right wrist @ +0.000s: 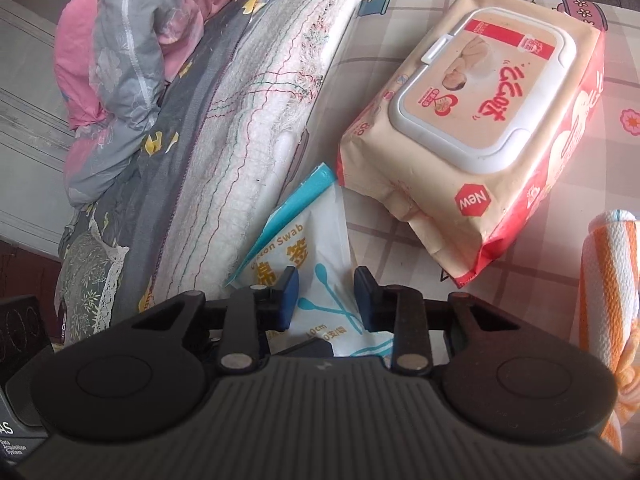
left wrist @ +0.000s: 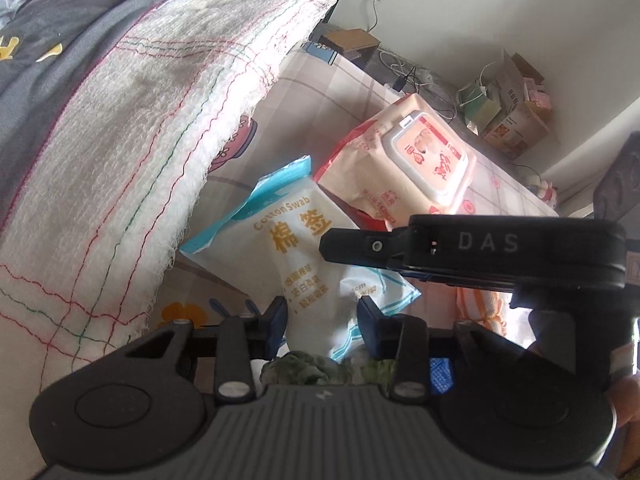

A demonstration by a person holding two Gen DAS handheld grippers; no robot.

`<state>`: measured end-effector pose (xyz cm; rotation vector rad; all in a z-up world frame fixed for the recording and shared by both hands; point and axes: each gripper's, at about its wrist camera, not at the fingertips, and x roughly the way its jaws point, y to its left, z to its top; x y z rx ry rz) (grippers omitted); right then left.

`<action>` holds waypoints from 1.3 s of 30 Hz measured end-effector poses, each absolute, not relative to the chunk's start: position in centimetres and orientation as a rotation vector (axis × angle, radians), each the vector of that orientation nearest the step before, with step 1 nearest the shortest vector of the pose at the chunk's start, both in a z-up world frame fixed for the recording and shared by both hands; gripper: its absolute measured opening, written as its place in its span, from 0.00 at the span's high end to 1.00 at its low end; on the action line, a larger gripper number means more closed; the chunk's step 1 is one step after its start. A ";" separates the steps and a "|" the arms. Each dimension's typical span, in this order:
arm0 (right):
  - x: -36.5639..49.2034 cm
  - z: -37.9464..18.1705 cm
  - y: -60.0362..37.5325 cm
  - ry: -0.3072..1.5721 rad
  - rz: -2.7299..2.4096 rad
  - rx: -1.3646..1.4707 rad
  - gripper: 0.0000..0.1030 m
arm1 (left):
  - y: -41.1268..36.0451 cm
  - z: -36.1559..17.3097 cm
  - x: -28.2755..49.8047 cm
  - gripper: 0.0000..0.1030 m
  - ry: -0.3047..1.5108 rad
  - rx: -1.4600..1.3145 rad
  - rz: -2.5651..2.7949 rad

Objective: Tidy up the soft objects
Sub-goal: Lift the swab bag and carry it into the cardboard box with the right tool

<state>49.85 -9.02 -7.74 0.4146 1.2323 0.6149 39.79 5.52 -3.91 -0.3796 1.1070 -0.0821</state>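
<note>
Hovering: both tools are hanging right over the cotton swab bag (right wrist: 316,280), neither one biting yet
Right tool (right wrist: 326,300): jaws are sitting part open, the bag showing in the gap, can't tell if the pads are touching it
Left tool (left wrist: 322,320): same deal, part open with the bag's lower end between the fingers, holding nothing as far as I can tell
Swab bag: it's lying on the checked table (right wrist: 624,60), tucked against the white woven blanket (right wrist: 256,152)
Handling: looking light, crinkly and slippery, so I'm thinking pinch a flat sealed edge, not the puffy middle
Neighbours: wet wipes pack (right wrist: 480,120) is sitting just beside it, striped towel (right wrist: 612,280) further right
</note>
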 end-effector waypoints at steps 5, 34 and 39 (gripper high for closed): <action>48.7 -5.2 -9.3 1.178 0.632 0.395 0.73 | 4.8 -1.2 38.5 0.63 1.044 -0.322 -0.095; 26.7 6.2 -43.6 0.863 0.310 0.599 0.73 | -26.2 7.4 27.5 0.63 0.940 -0.043 -0.635; 23.6 3.9 -51.6 0.842 0.186 0.651 0.72 | -33.6 4.7 28.0 0.63 0.984 0.004 -0.712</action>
